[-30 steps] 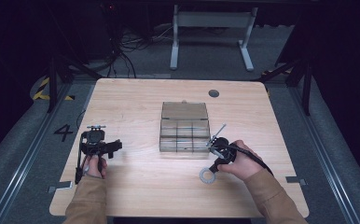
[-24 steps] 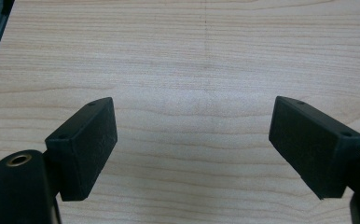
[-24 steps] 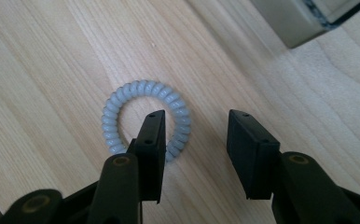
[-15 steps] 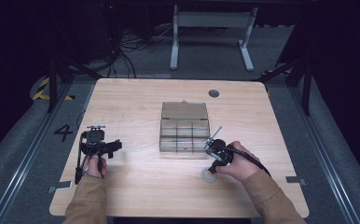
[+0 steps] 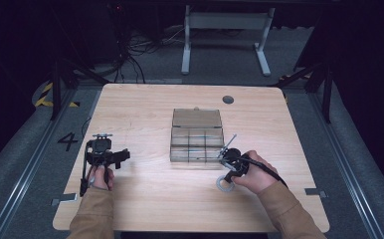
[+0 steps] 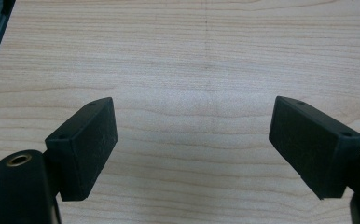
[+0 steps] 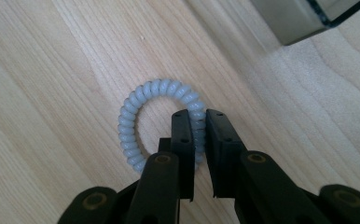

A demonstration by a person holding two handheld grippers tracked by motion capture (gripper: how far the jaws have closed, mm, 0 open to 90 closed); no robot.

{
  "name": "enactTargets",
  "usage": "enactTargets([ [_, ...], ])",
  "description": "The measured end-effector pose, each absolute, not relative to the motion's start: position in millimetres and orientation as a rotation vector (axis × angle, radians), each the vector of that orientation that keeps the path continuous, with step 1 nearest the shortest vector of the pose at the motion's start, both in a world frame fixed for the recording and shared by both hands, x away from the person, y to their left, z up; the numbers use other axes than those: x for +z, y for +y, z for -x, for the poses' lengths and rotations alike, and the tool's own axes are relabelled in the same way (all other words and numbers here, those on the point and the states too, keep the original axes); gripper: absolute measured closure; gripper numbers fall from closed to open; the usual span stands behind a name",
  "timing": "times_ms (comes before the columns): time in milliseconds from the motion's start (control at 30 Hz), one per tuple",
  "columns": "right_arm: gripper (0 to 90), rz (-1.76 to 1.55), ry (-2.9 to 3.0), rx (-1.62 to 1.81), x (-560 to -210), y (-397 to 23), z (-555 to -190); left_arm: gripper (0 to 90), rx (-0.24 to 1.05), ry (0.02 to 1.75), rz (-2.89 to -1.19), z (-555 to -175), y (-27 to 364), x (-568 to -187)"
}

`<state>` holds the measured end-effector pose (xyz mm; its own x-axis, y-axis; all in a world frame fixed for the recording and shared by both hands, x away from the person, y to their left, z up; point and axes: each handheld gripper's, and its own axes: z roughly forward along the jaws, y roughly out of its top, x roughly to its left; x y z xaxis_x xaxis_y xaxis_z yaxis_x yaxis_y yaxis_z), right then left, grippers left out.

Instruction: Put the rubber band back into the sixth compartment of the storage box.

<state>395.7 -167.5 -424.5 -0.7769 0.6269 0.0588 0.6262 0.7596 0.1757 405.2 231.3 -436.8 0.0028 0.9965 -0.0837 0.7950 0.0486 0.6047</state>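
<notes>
The high view is looking forward and down from above the person's side of the table [image 5: 145,209], taking in the whole top, its four edges and the floor beyond the far edge. The left gripper view is riding on the left gripper [image 6: 192,144], facing steeply down onto bare wood close below, near the left edge. The right gripper view is riding on the right gripper [image 7: 198,122], looking down at very close range near the front edge, right of centre. It is sharing with the high view the coiled ring [image 7: 136,112] and the near corner of the clear box [image 7: 299,18].
</notes>
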Motion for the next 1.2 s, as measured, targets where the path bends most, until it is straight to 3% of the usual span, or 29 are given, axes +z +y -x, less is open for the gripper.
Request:
enactTargets([
  [1200,82.7,-1.094,2.862,0.593,-374,-194,-390,15.9,0.537,1.845,-1.796,-405,230,-438],
])
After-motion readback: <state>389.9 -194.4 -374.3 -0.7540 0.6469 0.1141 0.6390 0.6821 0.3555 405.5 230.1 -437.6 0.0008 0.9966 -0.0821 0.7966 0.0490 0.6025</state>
